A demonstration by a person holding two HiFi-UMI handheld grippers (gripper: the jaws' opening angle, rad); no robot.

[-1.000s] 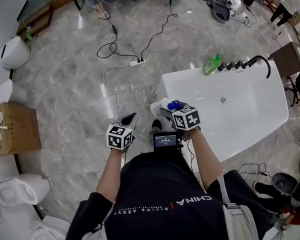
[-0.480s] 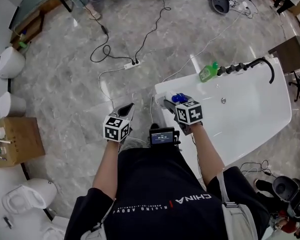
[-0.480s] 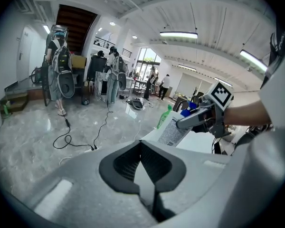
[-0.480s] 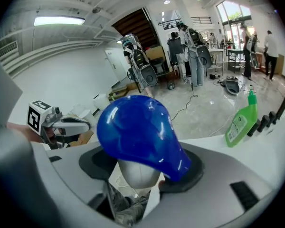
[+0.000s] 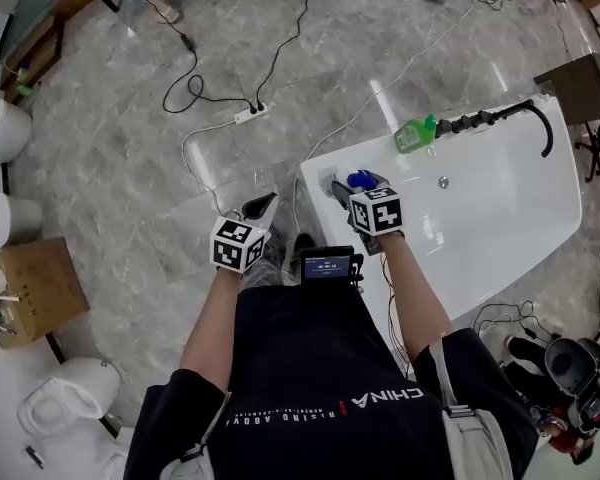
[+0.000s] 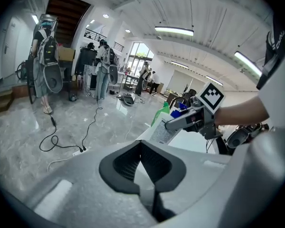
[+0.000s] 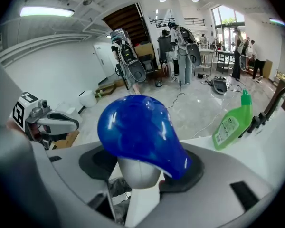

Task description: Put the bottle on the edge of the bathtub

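Standing beside the white bathtub (image 5: 315,168), the person held a gripper in each hand. The right gripper (image 5: 346,190) was pinching the bottle (image 5: 357,179). In the right gripper view its two jaws pressed on the white neck, just under the big blue cap (image 7: 140,141). The bottle had a white body and lay tilted in the jaws, with the cap end pointing at the tub. It was over the corner of the tub's edge that was nearest the person. It could not be seen if the bottle touched the edge or not.

The left gripper (image 5: 258,211) was out over the gray stone floor (image 5: 130,198), just beside the tub and apart from it. In the left gripper view its jaws were pressed together, and nothing was between them.

A green bottle (image 5: 416,134) sat on the far edge of the tub, right next to the black tap (image 5: 500,120). The tap curved over the inside of the tub. The green bottle was well apart from the bottle in the gripper.

A small screen (image 5: 328,265) sat at the person's front, between the two arms. Black and white cables (image 5: 230,98) lay in loops on the floor and ran to a white power strip (image 5: 246,115). A brown cardboard box (image 5: 25,288) stood at the left, and a white toilet (image 5: 65,393) stood near it, closer to the person.
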